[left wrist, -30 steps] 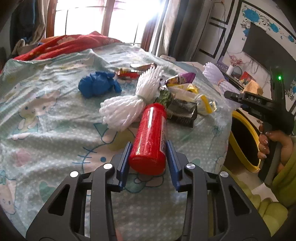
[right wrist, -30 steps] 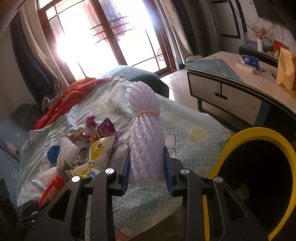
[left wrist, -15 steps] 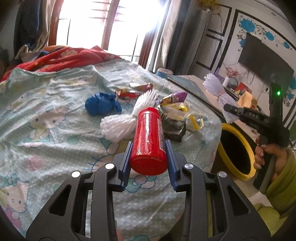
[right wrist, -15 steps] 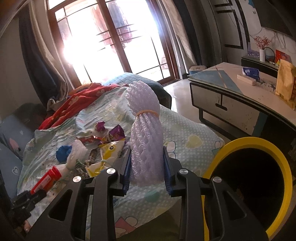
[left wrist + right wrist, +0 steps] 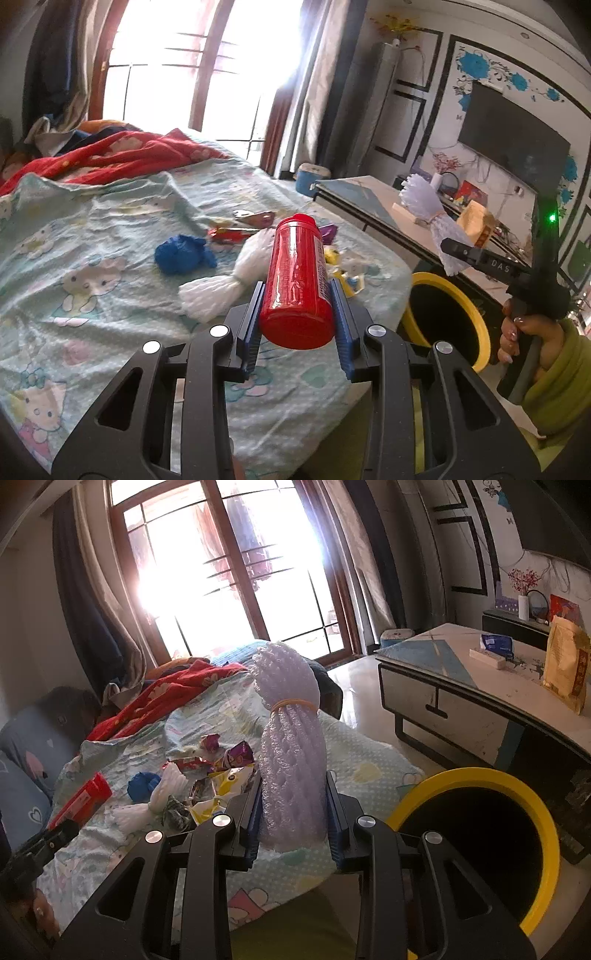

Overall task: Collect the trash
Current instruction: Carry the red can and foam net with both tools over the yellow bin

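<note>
Both grippers higher now; glossy red cylinder bottle (image 5: 295, 284); knobbly foam-net bundle (image 5: 291, 753)

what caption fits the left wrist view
Left gripper lifts a red bottle above the littered bed.

Big arched window (image 5: 236, 572) w/ brown wood frame, strong sunlight blowing out the glass. Dark + beige curtains (image 5: 92, 602) on both sides. Bed (image 5: 85, 229) w/ pale green cartoon-print sheet, red blanket (image 5: 110, 155) bunched at far end nr window. Low counter (image 5: 461, 705) w/ drawer opposite the bed, pale glossy floor (image 5: 354, 672) between. Wall-mounted TV (image 5: 513, 147) on white wall w/ blue flower decals (image 5: 476, 66) & black trim panels. Small vase w/ red sprigs (image 5: 523, 590) on dark shelf.
</note>
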Available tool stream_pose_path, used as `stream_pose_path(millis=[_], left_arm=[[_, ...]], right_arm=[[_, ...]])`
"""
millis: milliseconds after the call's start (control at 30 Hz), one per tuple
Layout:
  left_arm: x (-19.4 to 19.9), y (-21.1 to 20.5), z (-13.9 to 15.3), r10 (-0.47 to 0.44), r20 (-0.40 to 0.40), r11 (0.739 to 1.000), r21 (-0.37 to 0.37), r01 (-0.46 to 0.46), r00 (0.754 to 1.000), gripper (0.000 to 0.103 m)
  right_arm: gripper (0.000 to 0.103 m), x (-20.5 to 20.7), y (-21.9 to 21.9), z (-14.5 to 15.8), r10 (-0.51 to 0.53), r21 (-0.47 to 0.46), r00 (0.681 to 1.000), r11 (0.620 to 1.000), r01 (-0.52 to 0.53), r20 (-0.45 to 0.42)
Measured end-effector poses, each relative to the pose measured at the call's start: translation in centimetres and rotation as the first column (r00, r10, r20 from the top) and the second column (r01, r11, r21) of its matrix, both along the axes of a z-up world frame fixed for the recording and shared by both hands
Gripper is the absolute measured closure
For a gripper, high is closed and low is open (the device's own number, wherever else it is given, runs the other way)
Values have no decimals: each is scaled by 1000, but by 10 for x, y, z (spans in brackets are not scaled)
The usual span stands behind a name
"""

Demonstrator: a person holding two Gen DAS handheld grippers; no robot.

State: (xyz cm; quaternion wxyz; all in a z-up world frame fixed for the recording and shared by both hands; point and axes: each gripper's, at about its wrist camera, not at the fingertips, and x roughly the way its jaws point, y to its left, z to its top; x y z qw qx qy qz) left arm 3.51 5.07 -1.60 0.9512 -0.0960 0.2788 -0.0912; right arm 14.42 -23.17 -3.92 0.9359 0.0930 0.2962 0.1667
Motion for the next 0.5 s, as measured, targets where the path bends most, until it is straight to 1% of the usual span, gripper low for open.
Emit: stream_pose_path(millis=[233, 500], left_arm=[[2, -29, 7, -57, 16, 998, 4, 57, 998, 76], [14, -67, 13, -147, 28, 989, 36, 146, 989, 76]], right_arm=[[75, -10, -23, 9, -34, 12, 999, 999, 34, 19], [75, -21, -52, 8, -79, 27, 997, 997, 79, 5]])
